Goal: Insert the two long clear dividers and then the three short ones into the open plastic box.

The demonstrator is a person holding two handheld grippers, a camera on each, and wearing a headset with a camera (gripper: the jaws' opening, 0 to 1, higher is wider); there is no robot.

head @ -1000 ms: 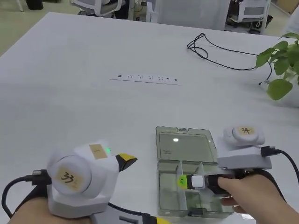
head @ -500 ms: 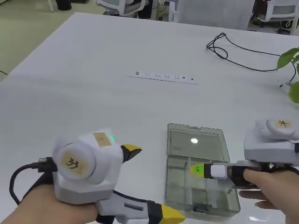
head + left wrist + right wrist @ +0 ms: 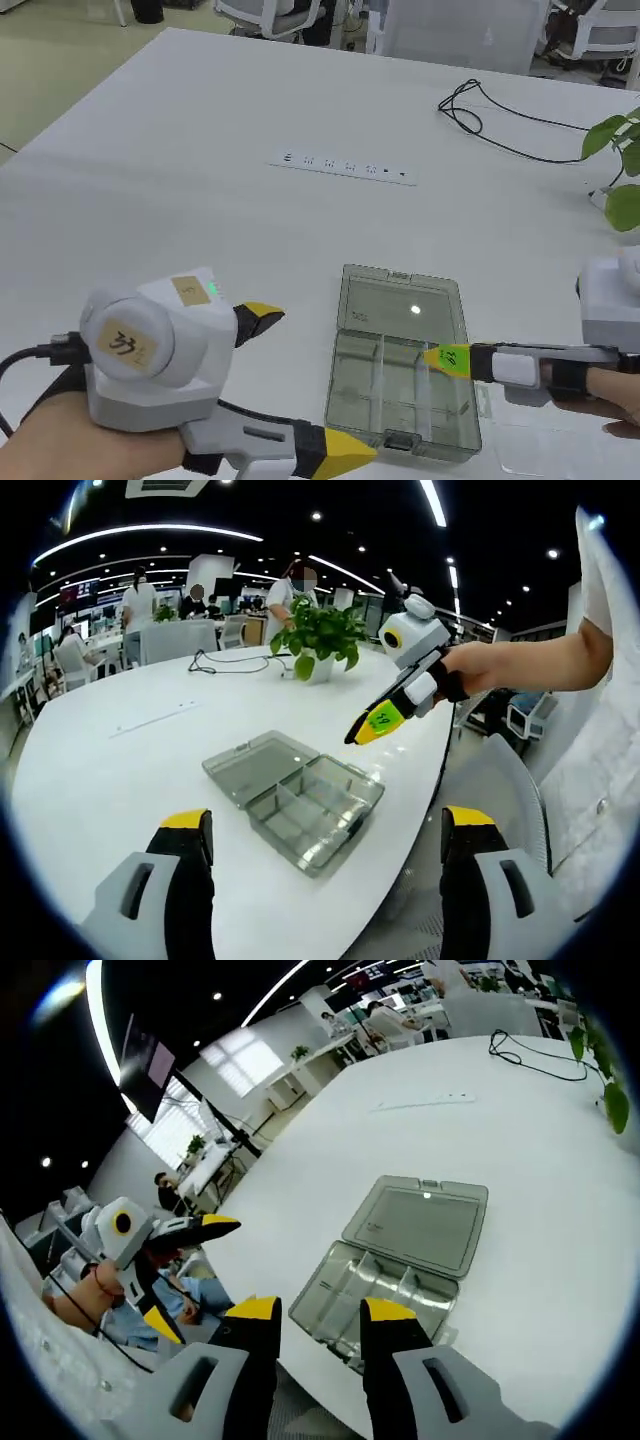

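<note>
1 open plastic box lies on the white table near the person's edge, with its lid folded flat on the far side and its tray nearest. Clear dividers stand upright in the tray, at least 2 of them running lengthwise. The number of short cross pieces cannot be confirmed, being clear on clear. Judgement: the step in hand is seating the remaining short pieces. To do it well, each piece should come in upright and square to the long dividers, with its ends lined up before any pressure. It should then be pressed straight down without twisting, so the long ones are not levered out. The right gripper hovers over the tray's right side and touches nothing. Its jaws are a narrow gap apart, with nothing visible between them. The left gripper hangs to the left of the box, not touching it, jaws wide apart and empty.
</note>
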